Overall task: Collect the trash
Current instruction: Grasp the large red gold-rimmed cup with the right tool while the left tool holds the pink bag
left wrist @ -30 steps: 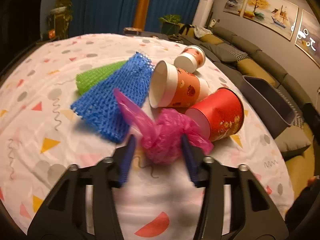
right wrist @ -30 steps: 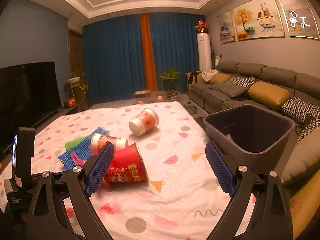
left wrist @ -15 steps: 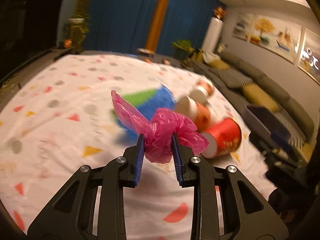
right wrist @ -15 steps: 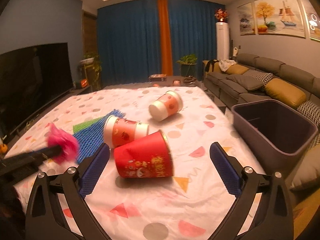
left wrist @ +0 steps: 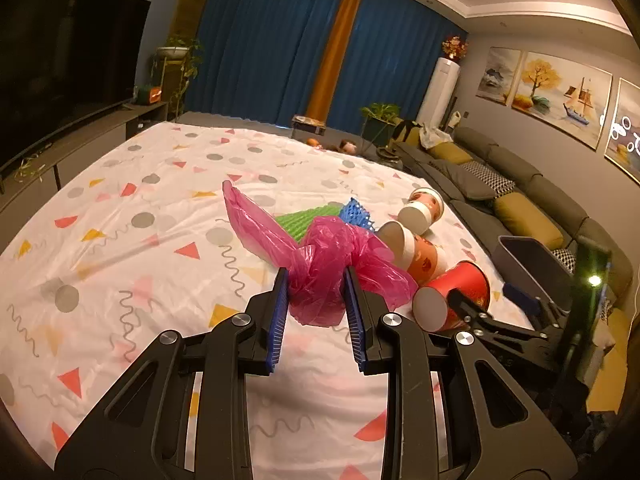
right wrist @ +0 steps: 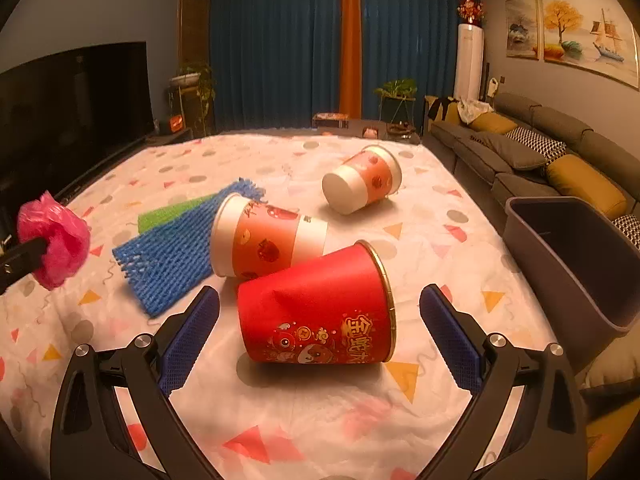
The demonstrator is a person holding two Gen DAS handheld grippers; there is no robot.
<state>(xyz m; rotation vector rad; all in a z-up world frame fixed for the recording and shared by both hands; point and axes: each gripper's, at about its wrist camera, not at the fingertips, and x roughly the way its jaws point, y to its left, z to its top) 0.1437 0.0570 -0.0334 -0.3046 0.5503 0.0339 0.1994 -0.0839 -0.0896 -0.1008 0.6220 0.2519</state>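
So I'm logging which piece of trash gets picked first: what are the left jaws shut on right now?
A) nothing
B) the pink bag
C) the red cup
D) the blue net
B: the left gripper is shut on the crumpled pink bag, which is lifted off the cloth, while the red cup and the blue net lie on the table.
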